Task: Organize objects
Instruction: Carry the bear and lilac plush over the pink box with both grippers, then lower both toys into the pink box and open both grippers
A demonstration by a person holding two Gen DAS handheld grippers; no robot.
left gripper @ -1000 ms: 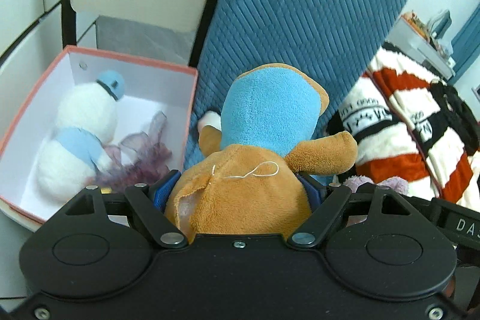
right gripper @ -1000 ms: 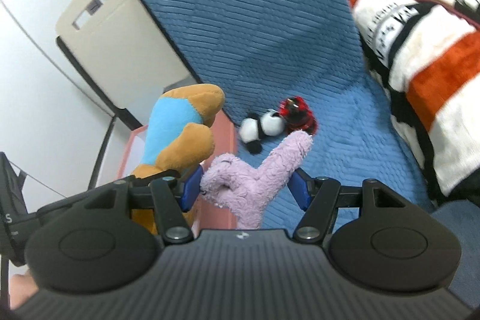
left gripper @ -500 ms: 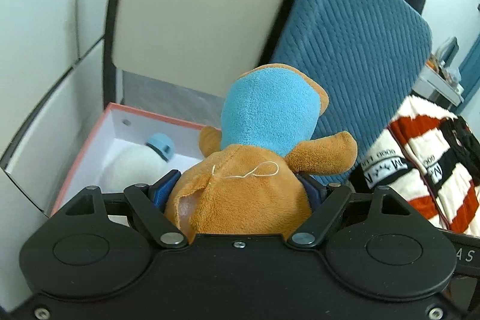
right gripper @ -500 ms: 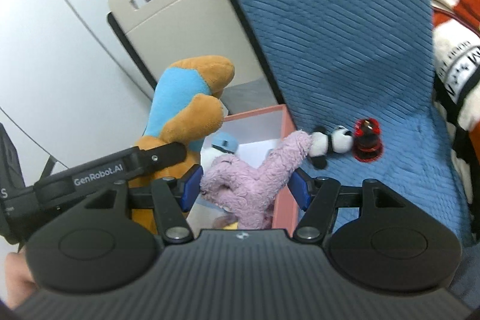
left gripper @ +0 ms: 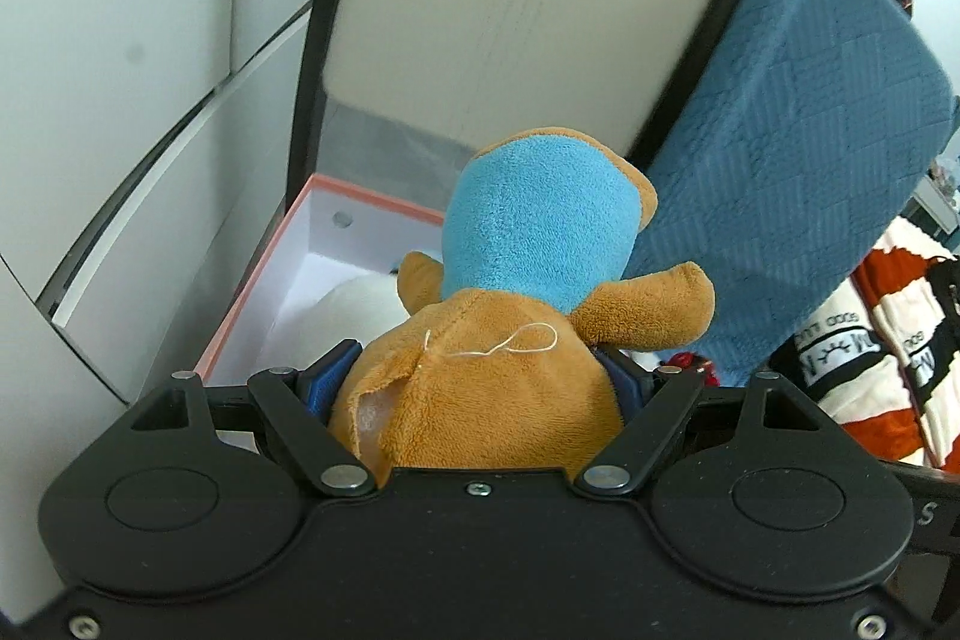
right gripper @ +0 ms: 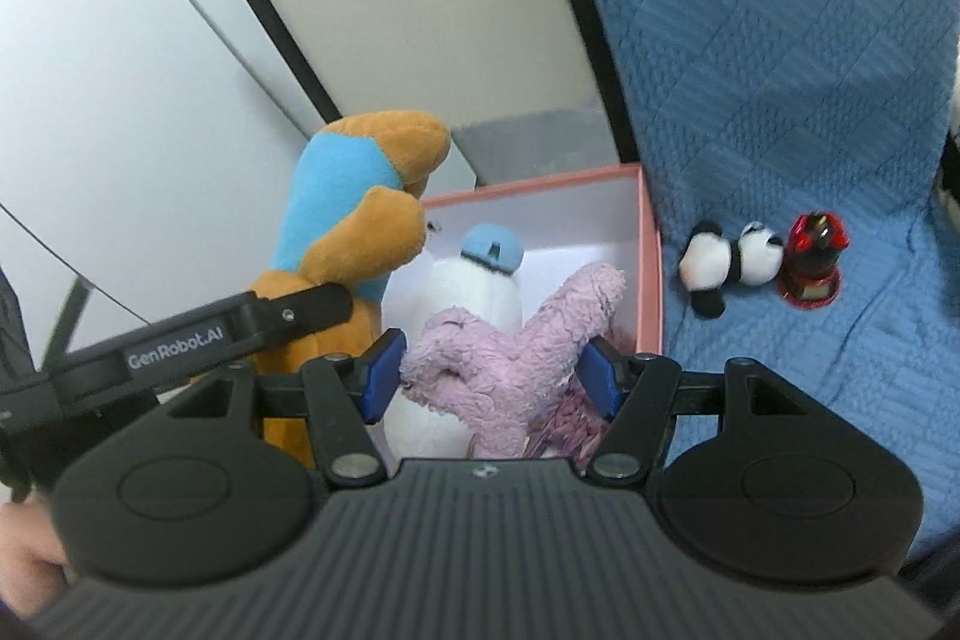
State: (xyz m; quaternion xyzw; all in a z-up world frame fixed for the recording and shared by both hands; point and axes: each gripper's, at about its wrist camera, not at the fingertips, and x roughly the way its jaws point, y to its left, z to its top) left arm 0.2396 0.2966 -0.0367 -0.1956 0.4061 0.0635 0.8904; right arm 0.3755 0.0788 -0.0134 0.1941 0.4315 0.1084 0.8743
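Note:
My left gripper (left gripper: 480, 379) is shut on a brown plush toy with a light-blue head (left gripper: 516, 316), held over the near edge of a pink-rimmed white box (left gripper: 264, 280). The same brown plush (right gripper: 354, 226) shows in the right wrist view, left of the box (right gripper: 648, 268). My right gripper (right gripper: 489, 376) is shut on a pale purple plush (right gripper: 516, 340), above the box's opening. Inside the box lies a white plush with a blue cap (right gripper: 480, 280); it is mostly hidden in the left wrist view. Purple fabric (right gripper: 564, 424) lies under my right fingers.
A blue quilted cover (right gripper: 780, 70) spreads to the right, with a small panda plush (right gripper: 726, 262) and a red figurine (right gripper: 813, 250) on it. A beige folded panel (left gripper: 510, 10) stands behind the box. White cabinet doors (left gripper: 120, 40) are at the left. A striped blanket (left gripper: 888, 340) lies far right.
Both grippers have carried their plush toys leftward, from over the blue cover to over the pink box. The grips have not changed.

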